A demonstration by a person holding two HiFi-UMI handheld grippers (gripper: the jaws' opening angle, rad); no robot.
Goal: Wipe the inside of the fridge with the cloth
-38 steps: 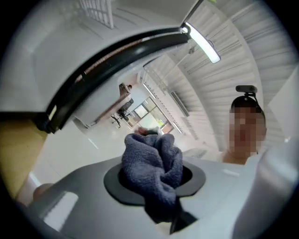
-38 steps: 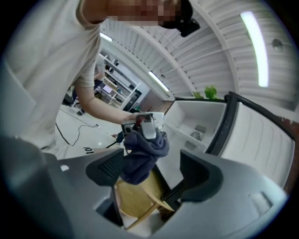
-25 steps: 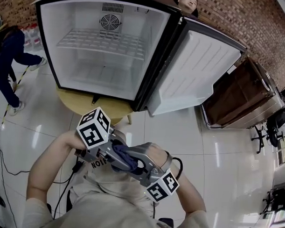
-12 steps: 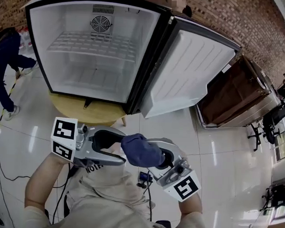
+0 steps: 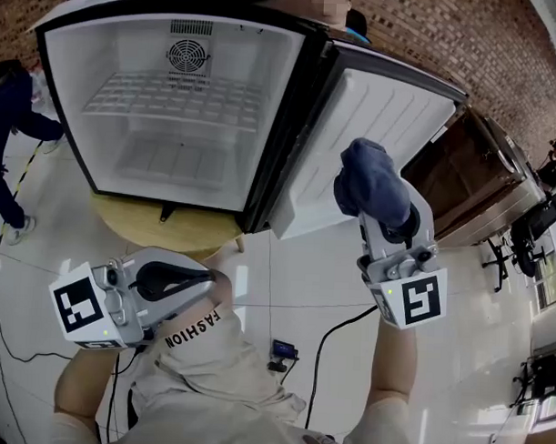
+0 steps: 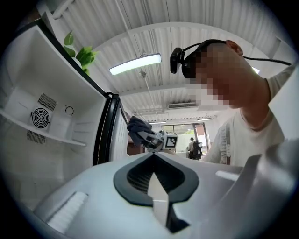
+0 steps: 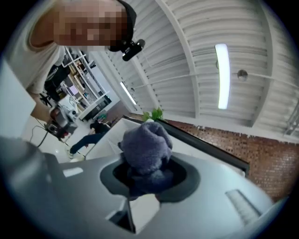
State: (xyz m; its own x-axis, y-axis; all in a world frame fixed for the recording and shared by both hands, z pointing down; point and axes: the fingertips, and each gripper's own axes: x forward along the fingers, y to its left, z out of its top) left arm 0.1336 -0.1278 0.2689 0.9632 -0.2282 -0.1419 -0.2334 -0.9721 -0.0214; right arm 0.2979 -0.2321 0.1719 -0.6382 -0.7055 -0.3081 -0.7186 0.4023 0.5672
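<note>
The cloth (image 5: 369, 177) held high before the open fridge (image 5: 129, 40)
My right gripper (image 5: 388, 221) has its jaws pinched on the cloth (bunched, blue) near the fridge door (image 5: 382, 120); my left gripper (image 5: 206, 279) has just closed its jaws together, holding nothing

The fridge (image 5: 280, 107) faces me wide open, with only bare floor (image 5: 294, 272) between it and my left gripper (image 5: 212, 278), low and near. Inside, a wire shelf (image 5: 178, 96) spans the full width, splitting the room into an upper bay and a lower one; both look free. The door (image 5: 382, 120) stands swung out to the right. My right gripper (image 5: 374, 197), bulked by the cloth (image 5: 371, 179), sits before the door's inner face, so the fridge's black right edge lies between it and the opening.
</note>
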